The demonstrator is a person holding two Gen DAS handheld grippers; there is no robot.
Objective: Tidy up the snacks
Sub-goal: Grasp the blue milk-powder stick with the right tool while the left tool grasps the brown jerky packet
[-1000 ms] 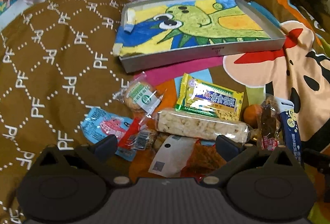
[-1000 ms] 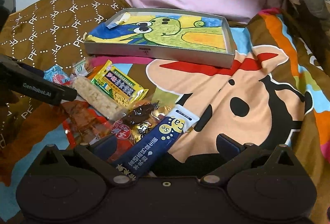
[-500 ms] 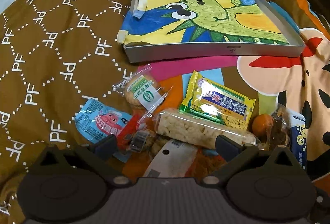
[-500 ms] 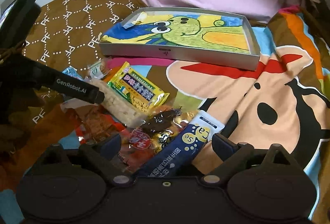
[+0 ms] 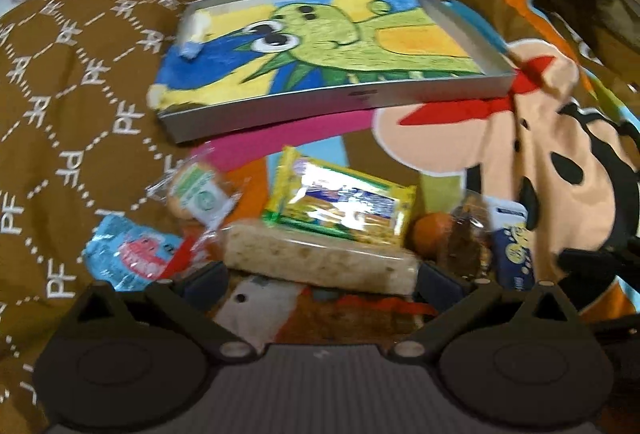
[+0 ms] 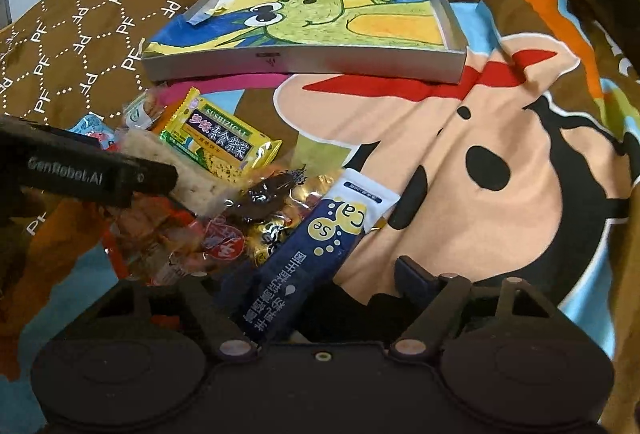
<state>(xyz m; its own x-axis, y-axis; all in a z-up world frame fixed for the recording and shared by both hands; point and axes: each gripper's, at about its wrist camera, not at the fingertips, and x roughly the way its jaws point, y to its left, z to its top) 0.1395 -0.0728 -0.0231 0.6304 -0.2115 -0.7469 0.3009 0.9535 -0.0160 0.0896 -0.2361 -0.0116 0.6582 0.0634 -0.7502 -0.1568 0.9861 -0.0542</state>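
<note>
Closing on the dark blue sachet point(image 6: 316, 254), the right gripper point(image 6: 312, 274) works at the near edge of the snack pile on the bed.

Its jaws stand fairly wide and are narrowing, with the sachet's near end lying between them; the pads do not yet press it. The left gripper point(image 5: 320, 278) has its jaws spread wide, released, either side of the pale rice bar point(image 5: 320, 262), whose ends lie just beside the fingertips; whether they touch is unclear. Behind the bar sits the yellow cracker packet point(image 5: 340, 208), with a blue packet point(image 5: 128, 258) to the left. Farther off lies the empty grey tray point(image 6: 304, 58) with a dinosaur drawing.
</note>
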